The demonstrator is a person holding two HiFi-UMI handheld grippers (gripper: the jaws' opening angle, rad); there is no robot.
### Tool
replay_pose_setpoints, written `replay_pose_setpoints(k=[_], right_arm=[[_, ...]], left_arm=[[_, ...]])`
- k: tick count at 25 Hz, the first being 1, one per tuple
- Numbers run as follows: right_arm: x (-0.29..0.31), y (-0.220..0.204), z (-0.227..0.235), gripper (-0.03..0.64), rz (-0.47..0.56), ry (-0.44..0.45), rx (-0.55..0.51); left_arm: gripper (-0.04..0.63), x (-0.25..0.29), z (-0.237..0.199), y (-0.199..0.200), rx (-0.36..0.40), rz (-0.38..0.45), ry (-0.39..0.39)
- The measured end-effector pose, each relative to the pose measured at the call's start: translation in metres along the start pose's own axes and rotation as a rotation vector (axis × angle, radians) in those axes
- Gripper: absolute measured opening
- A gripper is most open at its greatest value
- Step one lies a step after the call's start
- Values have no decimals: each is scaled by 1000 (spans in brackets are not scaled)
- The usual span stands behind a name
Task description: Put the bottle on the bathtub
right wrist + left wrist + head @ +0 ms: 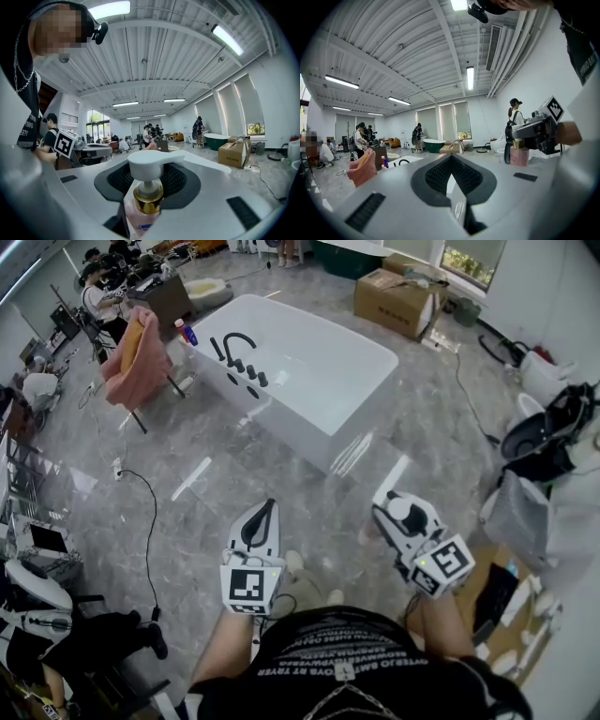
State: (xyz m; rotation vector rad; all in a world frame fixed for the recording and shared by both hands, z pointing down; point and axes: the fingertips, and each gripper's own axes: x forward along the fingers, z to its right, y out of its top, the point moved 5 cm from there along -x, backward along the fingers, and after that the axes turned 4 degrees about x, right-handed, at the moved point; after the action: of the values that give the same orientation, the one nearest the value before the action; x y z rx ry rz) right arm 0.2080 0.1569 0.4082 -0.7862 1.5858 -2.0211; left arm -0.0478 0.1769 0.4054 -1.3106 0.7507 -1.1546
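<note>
Bottle (144, 199): sat in your right gripper (395, 509), lower right of the head view.
Right gripper: your jaws were closed on its pink body.
Left gripper (265, 513): lower centre, your jaws were together, holding nothing.
Bathtub (314, 367): upper centre, well apart from the bottle.
</note>
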Motion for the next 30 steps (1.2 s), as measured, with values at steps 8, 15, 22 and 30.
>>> replay_pose_setpoints(k=[8, 15, 22, 30], right_arm=[[44, 12, 9, 144, 3, -23, 5], [83, 25, 20, 144, 15, -28, 0], [120, 33, 26, 144, 20, -32, -5], [147, 37, 33, 144, 9, -44, 4]], left_arm=[[-3, 31, -40, 6, -8, 16, -24], [-3, 63, -72, 11, 15, 32, -37], [-3, 85, -105, 9, 46, 33, -46], [-3, 111, -122, 5, 23, 10, -71]])
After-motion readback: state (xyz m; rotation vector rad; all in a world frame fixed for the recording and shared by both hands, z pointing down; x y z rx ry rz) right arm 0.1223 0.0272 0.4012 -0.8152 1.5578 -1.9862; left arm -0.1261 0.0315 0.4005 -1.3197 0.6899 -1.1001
